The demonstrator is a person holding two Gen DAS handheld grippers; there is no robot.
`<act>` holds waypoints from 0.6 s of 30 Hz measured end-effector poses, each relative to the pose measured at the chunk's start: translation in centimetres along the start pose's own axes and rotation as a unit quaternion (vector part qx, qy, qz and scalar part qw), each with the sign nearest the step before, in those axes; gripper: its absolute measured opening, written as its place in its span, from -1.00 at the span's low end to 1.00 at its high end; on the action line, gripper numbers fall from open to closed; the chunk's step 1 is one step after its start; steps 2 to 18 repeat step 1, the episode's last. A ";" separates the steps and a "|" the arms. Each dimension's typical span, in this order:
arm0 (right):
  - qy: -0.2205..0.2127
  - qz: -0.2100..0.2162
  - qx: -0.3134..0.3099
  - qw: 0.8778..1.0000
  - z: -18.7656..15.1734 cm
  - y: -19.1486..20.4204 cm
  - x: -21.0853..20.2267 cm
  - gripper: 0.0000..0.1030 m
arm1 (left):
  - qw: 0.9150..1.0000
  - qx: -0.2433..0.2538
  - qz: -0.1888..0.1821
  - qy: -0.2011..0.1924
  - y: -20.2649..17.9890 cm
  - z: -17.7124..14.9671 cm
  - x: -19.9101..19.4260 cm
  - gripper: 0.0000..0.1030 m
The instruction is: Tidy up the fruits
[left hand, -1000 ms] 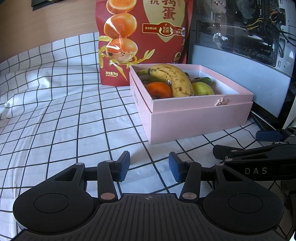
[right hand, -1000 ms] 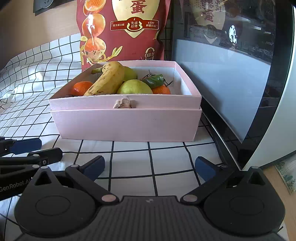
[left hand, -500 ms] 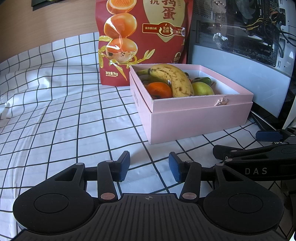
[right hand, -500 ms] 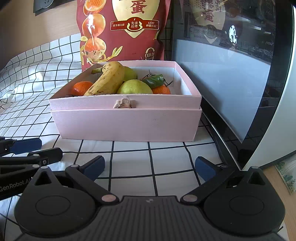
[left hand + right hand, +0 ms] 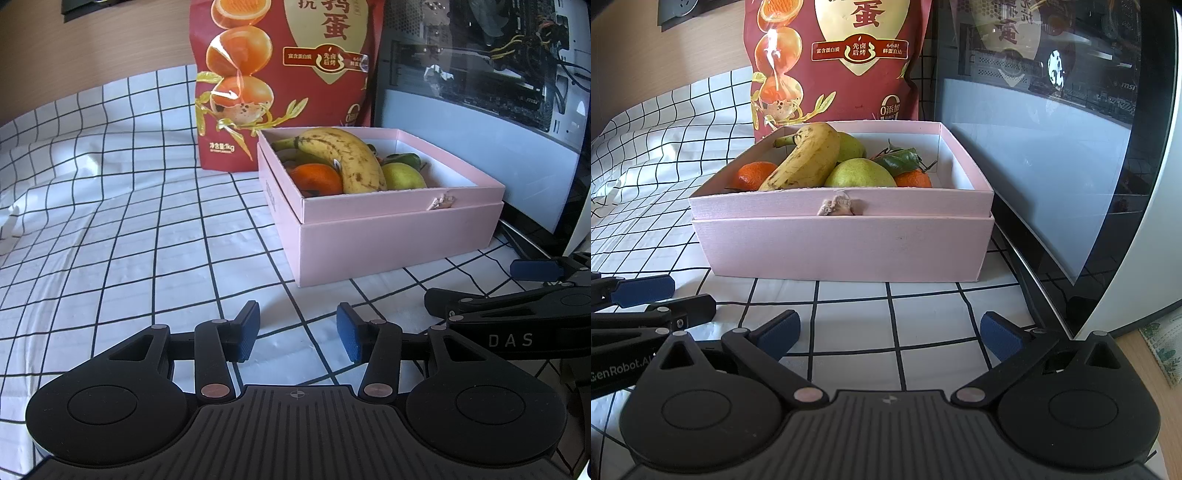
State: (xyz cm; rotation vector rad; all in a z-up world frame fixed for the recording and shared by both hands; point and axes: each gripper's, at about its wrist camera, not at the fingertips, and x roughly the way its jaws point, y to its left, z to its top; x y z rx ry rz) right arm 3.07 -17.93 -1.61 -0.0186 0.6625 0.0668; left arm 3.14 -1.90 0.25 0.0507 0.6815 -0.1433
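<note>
Fruit: banana [image 5: 807,158], pears, tangerines all lay inside pink box [image 5: 842,240] | left gripper [image 5: 297,332] spread, empty | right gripper [image 5: 890,330] spread wide, empty | we judged both parked low before the box, clear of it.

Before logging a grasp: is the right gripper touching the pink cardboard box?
Apart. The right wrist view shows checked tablecloth between the open right gripper and the pink box.
</note>
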 end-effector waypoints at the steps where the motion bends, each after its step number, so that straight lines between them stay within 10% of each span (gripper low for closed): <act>1: 0.000 0.000 0.000 1.000 0.0 0.0 0.0 1.00 | 1.000 0.000 0.000 0.000 0.0 0.0 0.0 0.00; 18: 0.000 0.000 0.000 1.000 0.0 0.0 0.0 1.00 | 1.000 0.000 0.000 0.000 0.0 0.0 0.0 0.00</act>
